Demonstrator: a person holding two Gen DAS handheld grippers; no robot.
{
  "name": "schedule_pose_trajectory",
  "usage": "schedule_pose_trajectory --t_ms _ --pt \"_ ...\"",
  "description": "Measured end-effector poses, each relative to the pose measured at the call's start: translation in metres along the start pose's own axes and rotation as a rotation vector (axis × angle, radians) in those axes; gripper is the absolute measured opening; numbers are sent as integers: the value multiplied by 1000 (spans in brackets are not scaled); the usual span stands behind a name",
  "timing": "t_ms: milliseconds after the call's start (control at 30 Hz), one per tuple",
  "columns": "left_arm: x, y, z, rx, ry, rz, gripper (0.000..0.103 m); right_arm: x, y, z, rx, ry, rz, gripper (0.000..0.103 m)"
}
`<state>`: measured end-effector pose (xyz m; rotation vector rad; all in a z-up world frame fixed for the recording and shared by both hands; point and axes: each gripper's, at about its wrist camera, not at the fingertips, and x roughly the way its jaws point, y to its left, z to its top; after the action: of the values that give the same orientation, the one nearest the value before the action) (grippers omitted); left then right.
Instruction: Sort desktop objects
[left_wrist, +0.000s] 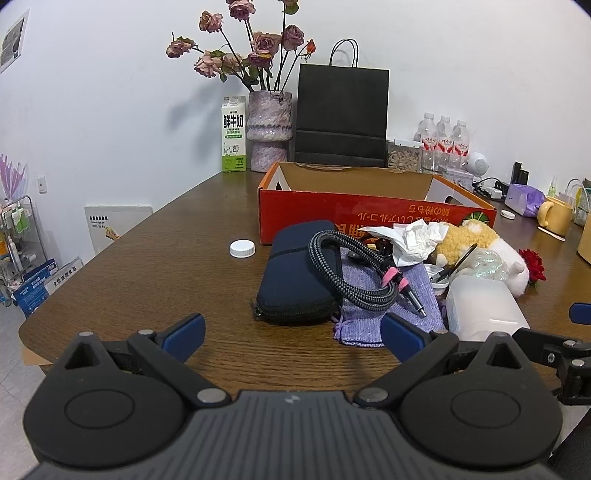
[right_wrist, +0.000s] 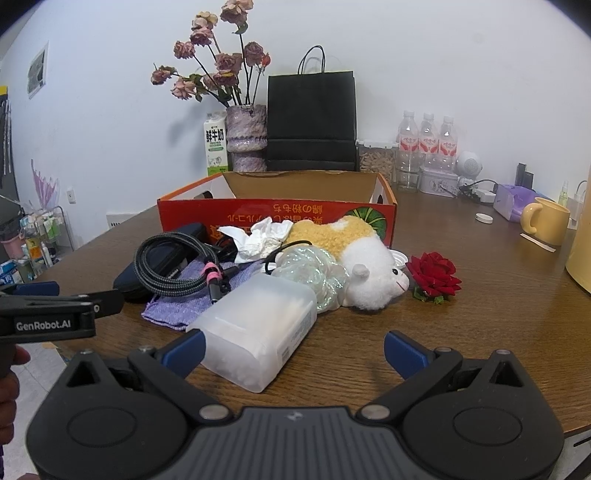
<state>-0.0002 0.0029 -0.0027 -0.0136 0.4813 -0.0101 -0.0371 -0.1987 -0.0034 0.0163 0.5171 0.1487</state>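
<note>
- Left gripper (left_wrist: 291, 334) hangs over the near edge of the tabletop (left_wrist: 155, 288), jaws spread wide, nothing between them.
- Right gripper (right_wrist: 293, 349) is just as wide open and holds nothing; its left pad sits just beside the near end of the frosted box (right_wrist: 258, 328), contact unclear.
- The pile lies mid-table: pouch (left_wrist: 299, 273), coiled cable (left_wrist: 354, 273) draped over it and over the purple cloth (left_wrist: 369, 317).
- Crumpled tissue (right_wrist: 264, 238) sits behind the cable, against the red box (right_wrist: 277, 212).
- Plush toy (right_wrist: 354, 258) lies on its side, a shiny wrapper (right_wrist: 317, 273) bunched between it and the frosted box.
- Red rose (right_wrist: 434, 277) rests just right of the plush's face.
- A white cap (left_wrist: 242, 248) sits alone, left of the pouch.
- Far edge: milk carton (left_wrist: 233, 134), vase (left_wrist: 269, 129), black bag (left_wrist: 341, 114), bottles (right_wrist: 426, 147).
- Right side: yellow mug (right_wrist: 546, 219).
</note>
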Motion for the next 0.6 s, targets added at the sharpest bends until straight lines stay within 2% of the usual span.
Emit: schedule_pose_trajectory --t_ms 600 --pt "5 1 -2 -11 -5 -11 103 2 -1 -3 -1 -3 -2 103"
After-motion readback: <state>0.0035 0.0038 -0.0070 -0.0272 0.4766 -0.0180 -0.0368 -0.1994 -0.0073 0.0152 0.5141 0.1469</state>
